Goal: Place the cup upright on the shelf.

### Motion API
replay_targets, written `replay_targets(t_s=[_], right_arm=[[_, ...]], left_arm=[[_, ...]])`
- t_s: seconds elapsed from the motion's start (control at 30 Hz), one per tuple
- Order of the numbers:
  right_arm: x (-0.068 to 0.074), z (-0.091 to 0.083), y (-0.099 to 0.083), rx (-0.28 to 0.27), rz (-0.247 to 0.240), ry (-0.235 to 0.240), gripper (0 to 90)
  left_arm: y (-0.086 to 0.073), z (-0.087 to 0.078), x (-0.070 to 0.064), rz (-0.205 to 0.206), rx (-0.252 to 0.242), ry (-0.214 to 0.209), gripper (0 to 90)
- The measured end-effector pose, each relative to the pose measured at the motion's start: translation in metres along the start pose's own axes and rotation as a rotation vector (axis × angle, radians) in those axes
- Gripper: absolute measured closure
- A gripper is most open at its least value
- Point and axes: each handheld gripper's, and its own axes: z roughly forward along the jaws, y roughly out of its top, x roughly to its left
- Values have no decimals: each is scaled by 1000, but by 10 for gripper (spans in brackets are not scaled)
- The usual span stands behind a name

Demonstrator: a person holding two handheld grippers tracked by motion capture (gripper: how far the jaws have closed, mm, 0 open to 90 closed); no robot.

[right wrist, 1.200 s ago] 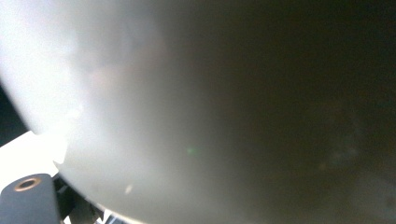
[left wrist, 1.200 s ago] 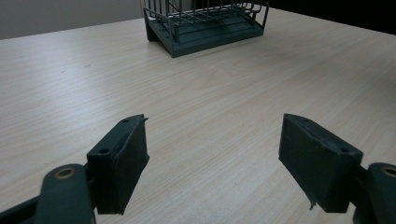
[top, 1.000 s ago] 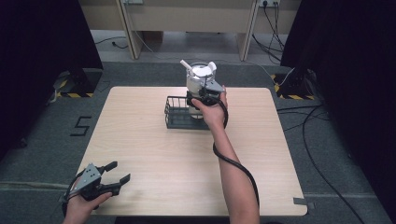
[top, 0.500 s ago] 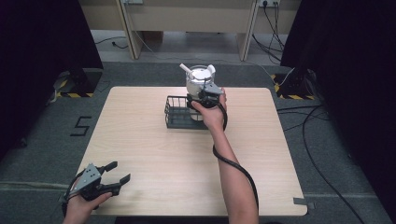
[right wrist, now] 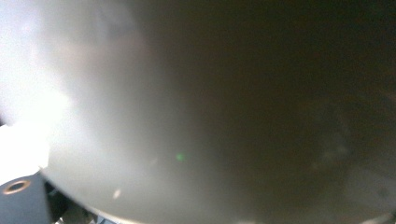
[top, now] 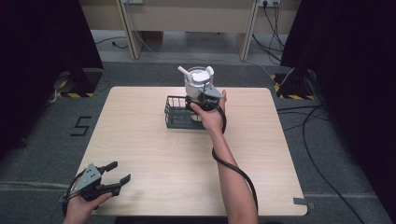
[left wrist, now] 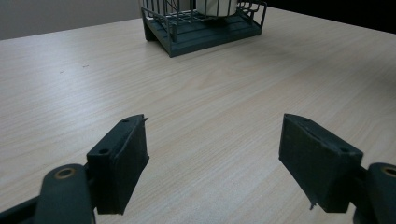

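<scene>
A white lidded pot (top: 198, 80) with a side handle stands at the right end of a dark wire rack (top: 177, 113) at the far middle of the table. My right gripper (top: 204, 96) is pressed against the pot's near side and looks shut on its wall. In the right gripper view the blurred pale wall of the pot (right wrist: 187, 102) sits very close. My left gripper (top: 117, 174) rests open at the table's near left corner, holding nothing. In the left gripper view its jaws stand wide apart, the left gripper (left wrist: 215, 140) facing the rack (left wrist: 205, 30) and the pot's base (left wrist: 215, 6).
The light wooden table (top: 140, 140) is bare between the rack and my left gripper. A cable (top: 231, 165) trails along the right forearm. Grey floor, cables and dark curtains surround the table.
The right hand and the pot have shifted only slightly over the rack. The left gripper has stayed where it was.
</scene>
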Motion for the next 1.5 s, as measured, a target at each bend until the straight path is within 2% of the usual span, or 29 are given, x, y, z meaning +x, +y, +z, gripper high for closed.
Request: replay_targets(t_s=[0.57,0.8,0.9,1.5], right_arm=[[3,-15,-1,10,-13,4,43],[2,-23,-1,15,-3,10,42],[2,-28,-1,16,17,15,44],[-4,-51,-5,17,17,26,62]], left_arm=[[0,0,0,4,1,2,228],[0,0,0,5,1,2,228],[0,0,0,4,1,2,228],[0,1,-1,4,1,1,228]])
